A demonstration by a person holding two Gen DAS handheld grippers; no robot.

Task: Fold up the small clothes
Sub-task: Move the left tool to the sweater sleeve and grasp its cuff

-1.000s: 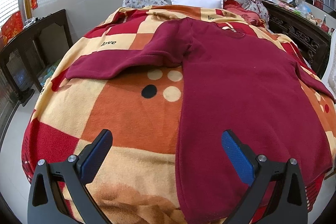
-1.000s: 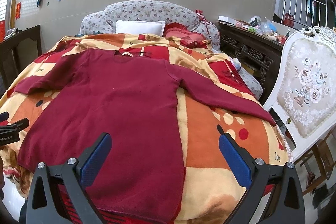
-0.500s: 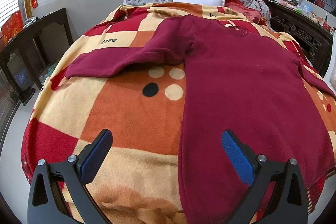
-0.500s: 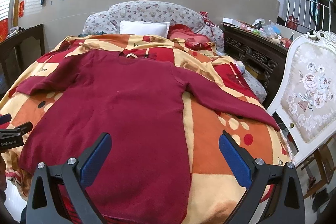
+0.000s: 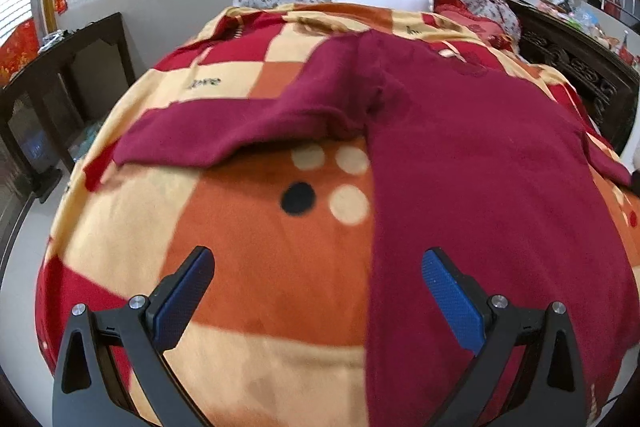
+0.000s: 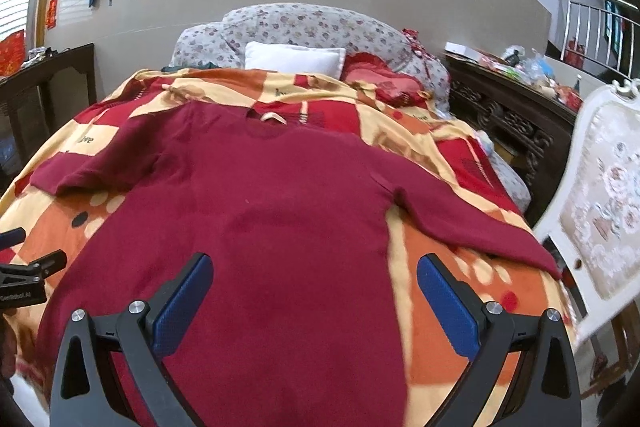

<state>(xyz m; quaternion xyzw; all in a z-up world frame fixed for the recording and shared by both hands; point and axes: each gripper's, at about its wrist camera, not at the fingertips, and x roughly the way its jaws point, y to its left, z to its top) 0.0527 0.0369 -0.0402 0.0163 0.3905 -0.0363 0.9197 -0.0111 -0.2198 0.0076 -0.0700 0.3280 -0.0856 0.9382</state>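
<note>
A dark red long-sleeved sweater (image 5: 480, 187) lies flat and face up on the bed, collar toward the pillows, both sleeves spread out; it also shows in the right wrist view (image 6: 280, 227). My left gripper (image 5: 318, 291) is open and empty above the sweater's left side edge near the hem. My right gripper (image 6: 314, 291) is open and empty above the sweater's lower right part. The left gripper's tip (image 6: 24, 275) shows at the left edge of the right wrist view.
The bed is covered by an orange, red and cream checked blanket (image 5: 260, 267). A white pillow (image 6: 294, 61) and floral cushions lie at the head. A dark wooden cabinet (image 5: 52, 99) stands left, a carved sideboard (image 6: 516, 119) and a white upholstered chair (image 6: 600, 207) right.
Both grippers have moved forward and lower toward the bed, so the sweater fills more of each view. Both stay open and empty.
</note>
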